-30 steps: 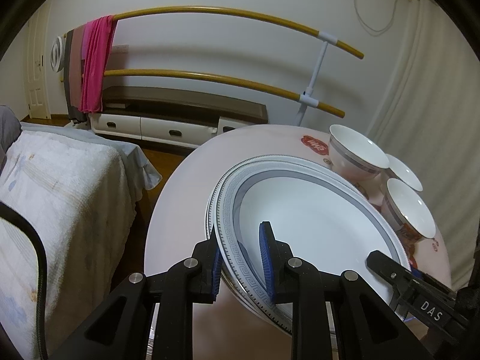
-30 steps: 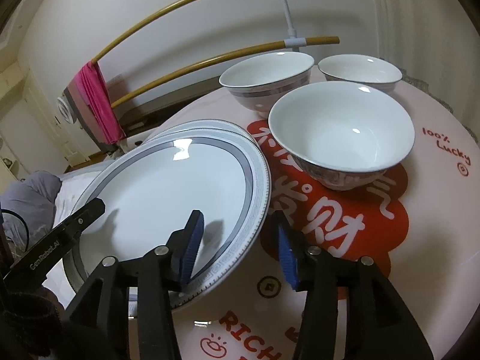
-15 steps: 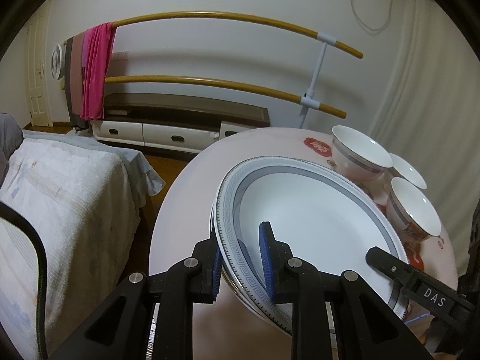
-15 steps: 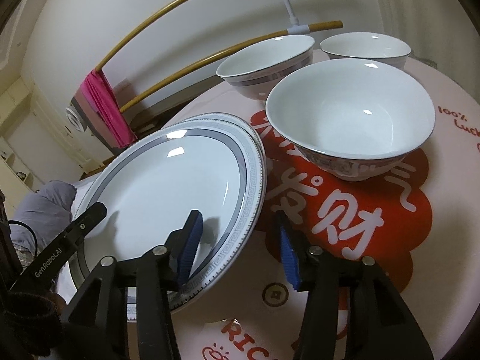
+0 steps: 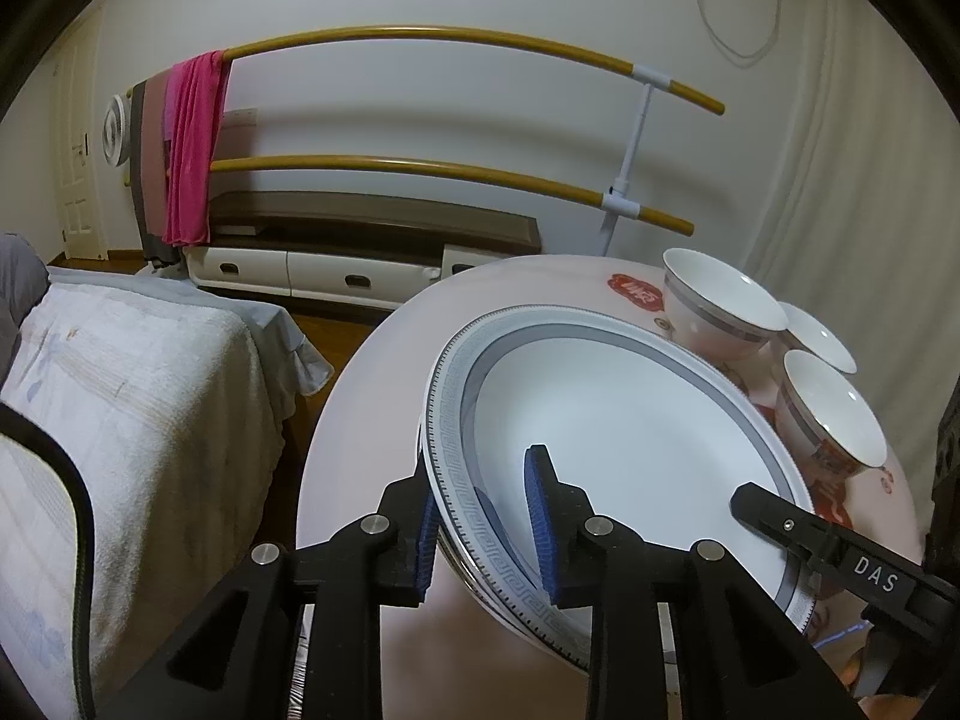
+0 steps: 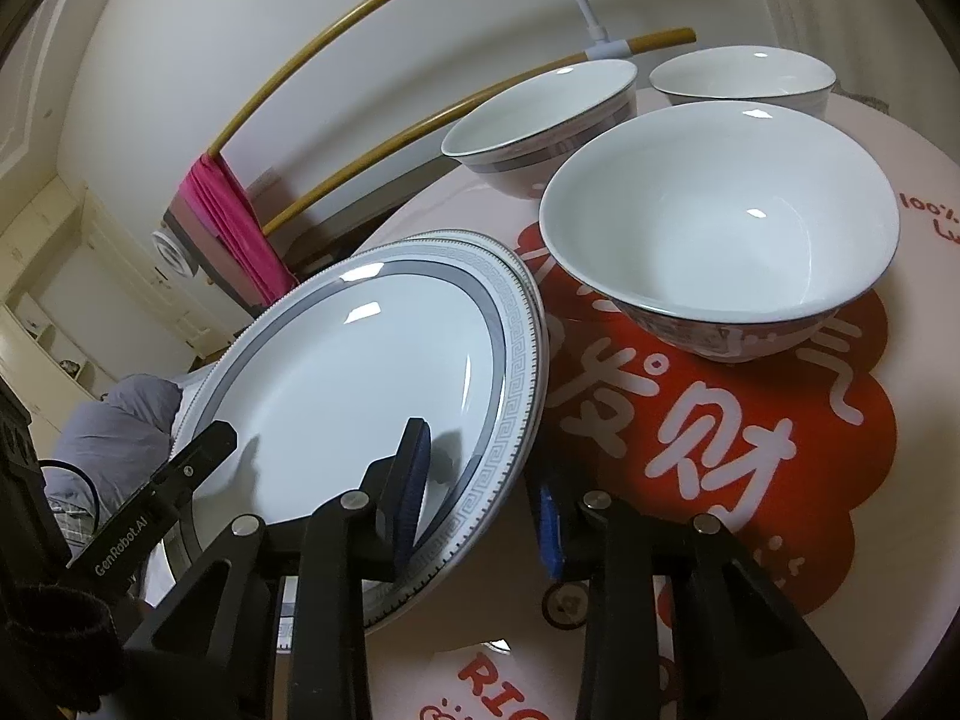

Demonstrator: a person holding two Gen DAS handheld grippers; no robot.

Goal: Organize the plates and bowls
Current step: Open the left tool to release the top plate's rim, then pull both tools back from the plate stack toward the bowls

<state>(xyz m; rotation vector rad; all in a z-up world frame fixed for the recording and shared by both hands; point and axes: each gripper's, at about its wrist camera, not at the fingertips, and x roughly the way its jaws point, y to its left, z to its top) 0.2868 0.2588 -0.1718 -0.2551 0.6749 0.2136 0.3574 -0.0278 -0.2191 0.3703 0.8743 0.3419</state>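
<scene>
A white plate (image 5: 612, 438) with a grey patterned rim sits tilted on another plate like it, whose edge (image 6: 528, 276) shows beyond it, on the round table (image 5: 354, 438). My left gripper (image 5: 486, 516) straddles the top plate's near rim, one pad under it and one inside; whether the pads touch it I cannot tell. My right gripper (image 6: 480, 486) straddles the opposite rim (image 6: 504, 408) with a wide gap. Three white bowls stand beyond: the nearest bowl (image 6: 720, 228), a grey-banded bowl (image 6: 540, 114) and a small bowl (image 6: 744, 75).
The table carries a cloth with a red printed patch (image 6: 708, 438). A bed with a pale cover (image 5: 120, 420) lies to the left. A rail with a pink towel (image 5: 192, 144) and a low cabinet (image 5: 372, 228) stand by the wall.
Both grippers with the top plate have moved toward the bowls. The plate now covers more of the plate under it. The nearest bowl looms larger in the right wrist view.
</scene>
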